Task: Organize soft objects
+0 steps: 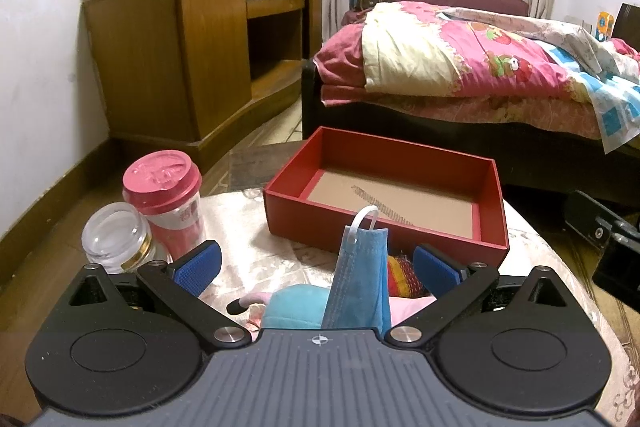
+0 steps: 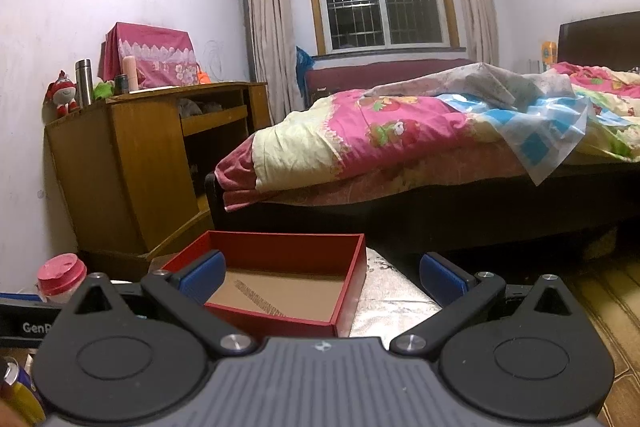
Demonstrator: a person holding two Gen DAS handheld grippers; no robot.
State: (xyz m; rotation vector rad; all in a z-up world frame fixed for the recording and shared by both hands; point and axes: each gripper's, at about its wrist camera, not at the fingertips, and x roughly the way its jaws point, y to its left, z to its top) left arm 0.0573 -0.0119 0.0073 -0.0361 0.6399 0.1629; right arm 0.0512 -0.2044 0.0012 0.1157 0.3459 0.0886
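Observation:
An open red box (image 1: 384,227) with a brown floor stands on a small cloth-covered table (image 1: 256,247); it holds only a thin strip. It also shows in the right wrist view (image 2: 352,275). My left gripper (image 1: 318,267) is open just before the box. Between its fingers a folded blue face mask (image 1: 360,279) stands up, touching neither pad. A light-blue and pink plush toy (image 1: 292,307) and a red-yellow knitted item (image 1: 402,277) lie beneath. My right gripper (image 2: 322,279) is open and empty above the box's near edge.
A pink-lidded cup (image 1: 168,195) and a clear glass jar (image 1: 116,239) stand at the table's left. A wooden cabinet (image 1: 192,47) stands behind on the left and a bed (image 1: 480,67) with pink bedding on the right. A drink can (image 2: 16,395) shows bottom left.

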